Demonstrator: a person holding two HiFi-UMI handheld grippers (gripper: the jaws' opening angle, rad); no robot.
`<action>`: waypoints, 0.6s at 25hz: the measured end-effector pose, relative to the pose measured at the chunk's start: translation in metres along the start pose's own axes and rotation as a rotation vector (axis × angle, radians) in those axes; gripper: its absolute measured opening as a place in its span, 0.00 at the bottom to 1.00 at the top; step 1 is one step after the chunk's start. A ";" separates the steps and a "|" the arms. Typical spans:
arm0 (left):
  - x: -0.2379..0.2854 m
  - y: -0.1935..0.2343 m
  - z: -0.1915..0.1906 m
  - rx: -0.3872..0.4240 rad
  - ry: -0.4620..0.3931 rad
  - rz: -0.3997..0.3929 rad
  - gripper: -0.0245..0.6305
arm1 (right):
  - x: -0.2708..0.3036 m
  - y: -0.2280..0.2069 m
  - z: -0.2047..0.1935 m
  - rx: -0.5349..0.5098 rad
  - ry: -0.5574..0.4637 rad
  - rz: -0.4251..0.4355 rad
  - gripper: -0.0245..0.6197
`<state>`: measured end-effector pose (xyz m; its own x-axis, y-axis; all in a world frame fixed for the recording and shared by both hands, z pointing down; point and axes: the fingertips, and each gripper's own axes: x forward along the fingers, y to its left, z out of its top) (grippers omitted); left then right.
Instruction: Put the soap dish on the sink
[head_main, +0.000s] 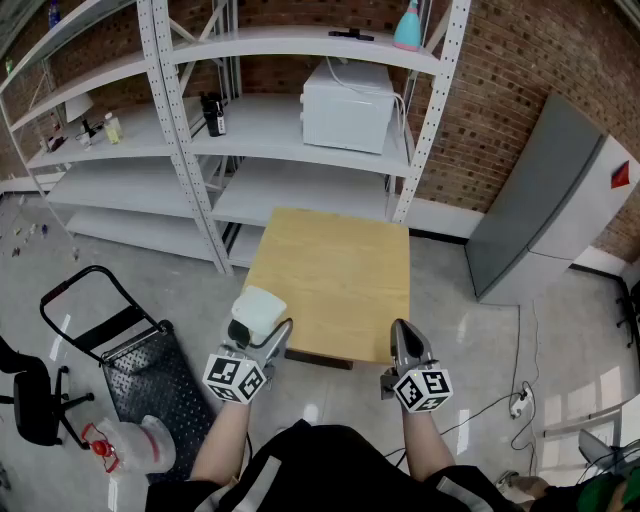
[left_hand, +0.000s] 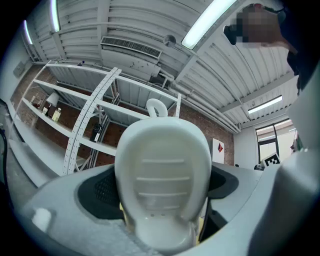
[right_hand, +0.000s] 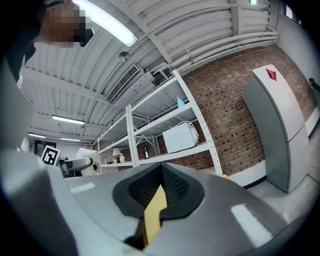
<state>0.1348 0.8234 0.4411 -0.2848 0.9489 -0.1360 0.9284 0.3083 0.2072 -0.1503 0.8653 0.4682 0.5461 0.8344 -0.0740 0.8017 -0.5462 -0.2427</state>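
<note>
A white, ribbed soap dish sits upright between the jaws of my left gripper, which is shut on it near the wooden table's front left corner. In the left gripper view the soap dish fills the middle, with the jaws spread wide on either side of it. My right gripper hovers at the table's front right corner, shut with nothing in it. In the right gripper view the right gripper shows only a thin slit with the yellow table behind. No sink is in view.
A small wooden table stands just ahead. Behind it are white metal shelves with a white microwave. A grey cabinet stands at the right, a black hand cart and a chair at the left.
</note>
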 end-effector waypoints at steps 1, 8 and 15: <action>0.001 0.001 0.002 0.004 -0.004 -0.005 0.76 | 0.003 0.002 0.000 -0.002 0.000 0.003 0.05; -0.020 0.012 0.002 0.034 0.009 0.022 0.76 | 0.009 0.016 -0.020 0.001 0.050 0.034 0.05; -0.034 0.028 0.014 0.029 -0.025 0.082 0.76 | 0.029 0.046 -0.026 0.008 0.077 0.127 0.05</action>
<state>0.1742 0.7991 0.4380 -0.2018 0.9688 -0.1440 0.9550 0.2273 0.1904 -0.0908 0.8624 0.4803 0.6602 0.7505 -0.0306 0.7232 -0.6462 -0.2436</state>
